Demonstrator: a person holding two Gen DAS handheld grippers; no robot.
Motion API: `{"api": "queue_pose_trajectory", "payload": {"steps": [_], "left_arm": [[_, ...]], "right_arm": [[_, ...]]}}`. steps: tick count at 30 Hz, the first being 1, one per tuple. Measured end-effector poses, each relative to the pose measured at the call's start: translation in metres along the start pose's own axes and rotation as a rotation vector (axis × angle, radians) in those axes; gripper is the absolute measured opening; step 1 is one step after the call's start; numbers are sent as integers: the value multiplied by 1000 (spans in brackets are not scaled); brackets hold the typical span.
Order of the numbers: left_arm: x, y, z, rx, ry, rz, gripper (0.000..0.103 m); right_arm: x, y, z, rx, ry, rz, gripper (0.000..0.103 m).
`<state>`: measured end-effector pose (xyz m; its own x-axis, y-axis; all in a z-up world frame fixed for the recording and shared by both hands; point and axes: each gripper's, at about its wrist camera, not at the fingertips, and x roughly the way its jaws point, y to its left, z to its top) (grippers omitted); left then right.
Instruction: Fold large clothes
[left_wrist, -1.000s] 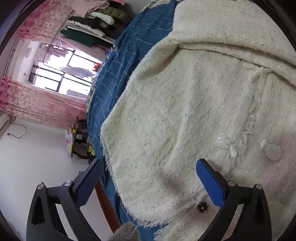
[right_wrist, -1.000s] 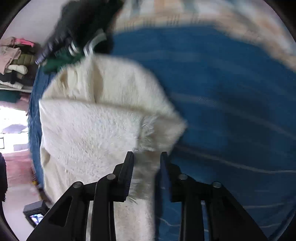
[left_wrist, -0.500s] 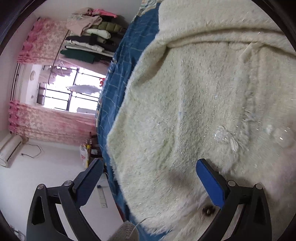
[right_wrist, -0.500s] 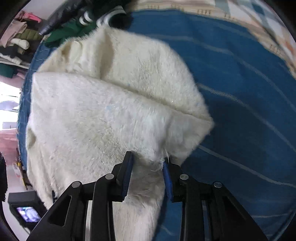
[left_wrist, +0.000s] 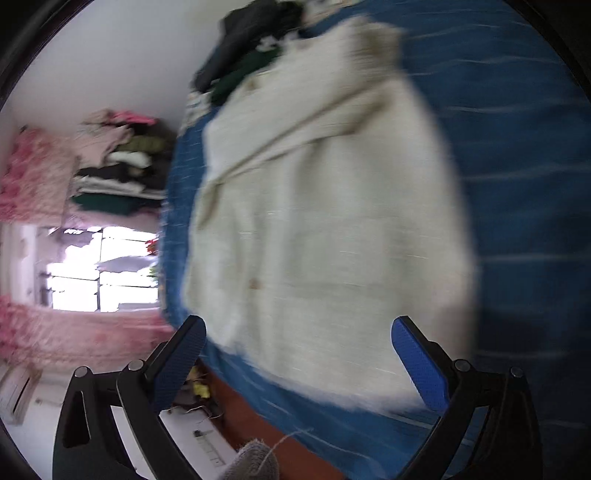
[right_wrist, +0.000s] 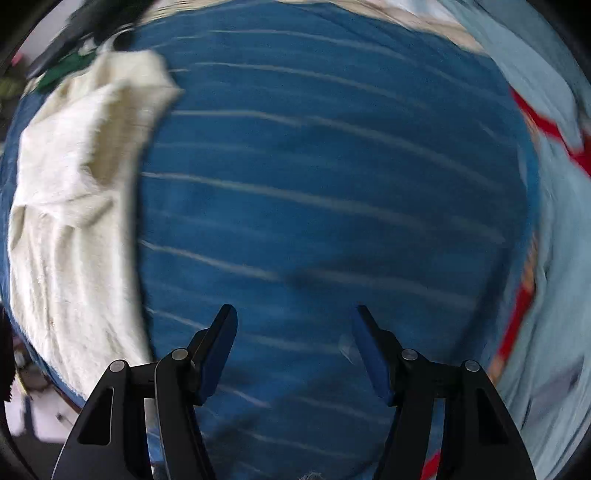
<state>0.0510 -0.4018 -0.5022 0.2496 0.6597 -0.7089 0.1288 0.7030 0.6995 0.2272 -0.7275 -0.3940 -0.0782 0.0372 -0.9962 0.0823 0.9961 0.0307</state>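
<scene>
A cream fuzzy garment (left_wrist: 325, 229) lies folded on a blue striped bedcover (left_wrist: 524, 155). It also shows at the left of the right wrist view (right_wrist: 74, 192). My left gripper (left_wrist: 295, 354) is open and empty, held above the garment's near edge. My right gripper (right_wrist: 293, 332) is open and empty over the bare bedcover (right_wrist: 332, 166), to the right of the garment. Both views are blurred by motion.
Dark and green clothes (left_wrist: 251, 66) are piled at the far end of the bed. Folded clothes (left_wrist: 118, 166) sit stacked by the window (left_wrist: 99, 269) with pink curtains. Light blue and red bedding (right_wrist: 546, 155) lies at the right. The bed's wooden edge (left_wrist: 280, 432) is near.
My right gripper has opened and let go of the garment, then moved right over the bedcover. My left gripper has pulled back and up, so the whole garment now shows.
</scene>
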Motion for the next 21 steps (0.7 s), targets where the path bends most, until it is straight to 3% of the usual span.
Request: {"api": "queue_pose_trajectory", "payload": {"steps": [3,8,13,17,19,20,21], "left_arm": [[-6,-37,3,42,4,-22,103],[29,-73,7,82,81,-8,103],[50,-48,13,7,86,-6,103],[64,-13,6,-60,58,50,103],[70,1,4,-91,43,21,102],[70,3,4,-89,33,16,97],[70,3,4,-83,27,-2,80]], "right_arm": [[0,-29,-9,77,15,-4,66],[-3,-50,-7,117,18,4,66],[-6,-36,13,91,7,28,66],[-4,-20,27,72,12,73,66],[0,-10,34,60,20,91,66],[3,-5,37,54,25,106,66],[7,1,43,47,32,140,66]]}}
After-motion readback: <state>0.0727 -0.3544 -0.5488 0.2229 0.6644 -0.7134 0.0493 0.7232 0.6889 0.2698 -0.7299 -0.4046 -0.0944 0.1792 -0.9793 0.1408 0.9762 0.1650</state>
